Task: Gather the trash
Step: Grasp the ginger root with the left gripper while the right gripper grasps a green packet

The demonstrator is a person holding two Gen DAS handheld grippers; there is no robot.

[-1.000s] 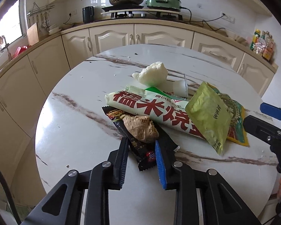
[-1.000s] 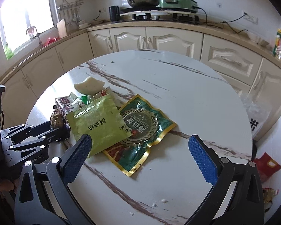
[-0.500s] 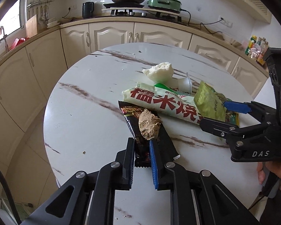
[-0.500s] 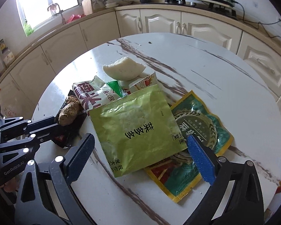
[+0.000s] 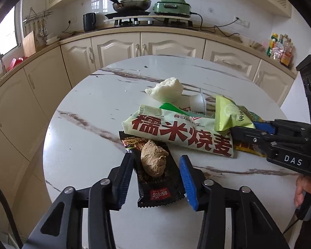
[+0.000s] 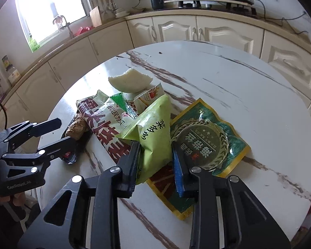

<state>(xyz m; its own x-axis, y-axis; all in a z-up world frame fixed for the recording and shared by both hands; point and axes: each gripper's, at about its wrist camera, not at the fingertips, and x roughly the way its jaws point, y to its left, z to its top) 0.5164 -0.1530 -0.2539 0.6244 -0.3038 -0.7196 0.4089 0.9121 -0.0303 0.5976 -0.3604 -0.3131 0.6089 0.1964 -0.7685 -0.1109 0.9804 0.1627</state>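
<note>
Table: trash is heaped on the marble table (image 5: 89,145), toward its 3 o'clock side in the left wrist view.
Left gripper (image 5: 156,178): 2 fingers are spread apart astride the black wrapper (image 5: 157,188), on which a brown lump (image 5: 153,159) is carried.
Right gripper (image 6: 155,164): fingers are closed on the light green packet (image 6: 153,137), which is buckled.
Neighbours: a white-and-red bag (image 6: 105,122) is seen at 9 o'clock of the packet, a dark green pouch (image 6: 205,137) at 3 o'clock, a white bun (image 6: 130,81) at 12 o'clock.

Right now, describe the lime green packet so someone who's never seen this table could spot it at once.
On the round marble table, a heap of wrappers lies near the front edge. The lime green packet sits in the middle of it, pinched up into a peak by the right gripper. Unlike the flat dark green and gold pouch beside it, it is plain, matte and crumpled.
</note>
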